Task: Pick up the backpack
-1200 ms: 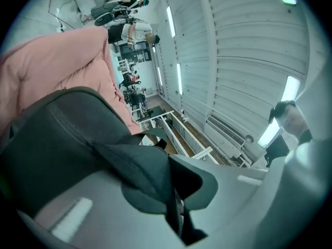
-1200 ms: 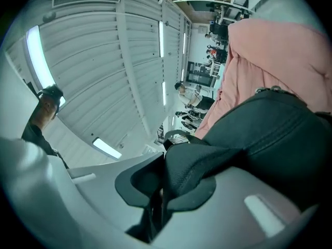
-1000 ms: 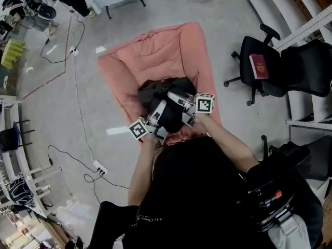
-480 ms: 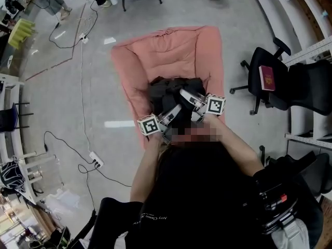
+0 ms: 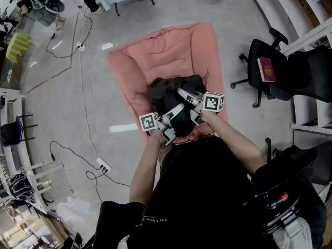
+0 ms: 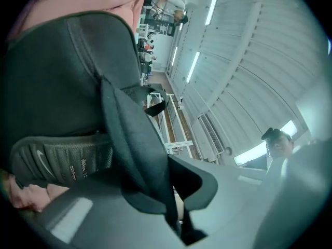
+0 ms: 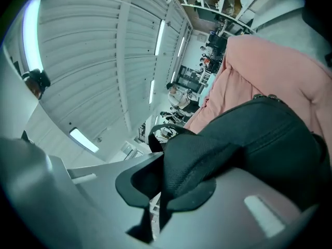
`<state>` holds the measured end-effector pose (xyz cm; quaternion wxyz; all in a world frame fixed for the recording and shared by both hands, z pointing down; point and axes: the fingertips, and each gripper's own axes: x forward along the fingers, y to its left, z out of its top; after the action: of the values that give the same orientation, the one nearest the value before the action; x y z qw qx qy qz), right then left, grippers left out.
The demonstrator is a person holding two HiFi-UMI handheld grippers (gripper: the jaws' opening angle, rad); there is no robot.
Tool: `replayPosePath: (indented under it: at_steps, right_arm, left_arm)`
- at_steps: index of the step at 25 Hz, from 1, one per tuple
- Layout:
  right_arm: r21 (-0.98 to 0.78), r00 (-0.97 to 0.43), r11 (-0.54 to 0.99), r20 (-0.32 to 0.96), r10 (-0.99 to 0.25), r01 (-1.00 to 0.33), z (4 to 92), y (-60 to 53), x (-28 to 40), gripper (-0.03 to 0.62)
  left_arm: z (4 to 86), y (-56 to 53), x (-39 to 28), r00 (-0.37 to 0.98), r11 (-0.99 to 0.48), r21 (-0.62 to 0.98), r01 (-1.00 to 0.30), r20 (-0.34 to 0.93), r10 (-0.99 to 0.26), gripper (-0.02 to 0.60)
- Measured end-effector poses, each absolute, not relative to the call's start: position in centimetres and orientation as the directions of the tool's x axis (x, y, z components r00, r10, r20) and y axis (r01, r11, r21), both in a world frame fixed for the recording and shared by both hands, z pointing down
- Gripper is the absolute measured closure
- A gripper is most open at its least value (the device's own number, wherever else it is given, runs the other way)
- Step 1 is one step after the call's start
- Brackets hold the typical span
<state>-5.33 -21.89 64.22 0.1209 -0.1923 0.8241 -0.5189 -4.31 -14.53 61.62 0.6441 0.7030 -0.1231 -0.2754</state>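
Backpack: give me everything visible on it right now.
The backpack is black fabric, soft and slumped, lying on the pink cushion on the floor. A padded mesh part shows beside one strap. The left gripper pinches a flat strap, its jaws having just closed further. The right gripper clamps a mesh strap, its jaws having just eased slightly. I can't tell whether it has left the cushion.
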Motion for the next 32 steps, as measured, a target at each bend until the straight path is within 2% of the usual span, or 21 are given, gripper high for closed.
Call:
replayPosePath:
  at_steps: [2,5,10,12,20,26,32]
  right_arm:
    - [-0.902,-0.902,0.387,0.005,-0.432,-0.191,64.4,-21.7,-5.6,0.558]
    - [-0.910,-0.910,0.389,-0.031,-0.413,-0.146,63.8,-21.4,-5.0,0.565]
    - [-0.892,-0.934,0.440,-0.065,-0.352,-0.104,62.2,-19.7,-4.5,0.565]
    - [-0.873,-0.942,0.472,-0.045,-0.332,-0.125,62.5,-19.0,-4.5,0.565]
    - [-0.874,-0.926,0.440,0.030,-0.377,-0.207,63.1,-19.9,-4.3,0.565]
    - [-0.832,-0.948,0.515,0.037,-0.317,-0.205,62.7,-18.5,-3.8,0.565]
    - [-0.799,-0.956,0.562,0.052,-0.290,-0.213,62.3,-17.7,-3.4,0.565]
  left_arm:
    - [61.6,-14.7,-4.4,0.823,-0.130,0.977,0.172,-0.214,-0.525,0.572]
    - [60.8,-14.7,-5.0,0.827,-0.191,0.977,0.100,-0.188,-0.529,0.572]
    - [59.7,-15.0,-6.5,0.802,-0.317,0.945,-0.084,-0.125,-0.585,0.572]
    - [60.2,-15.7,-7.5,0.778,-0.338,0.919,-0.204,-0.058,-0.625,0.572]
    - [62.5,-17.4,-8.0,0.645,-0.300,0.800,-0.520,0.137,-0.752,0.569]
    - [62.8,-16.1,-7.7,0.621,-0.323,0.689,-0.649,0.234,-0.748,0.568]
    - [63.7,-14.2,-6.6,0.647,-0.431,0.518,-0.739,0.369,-0.667,0.568]
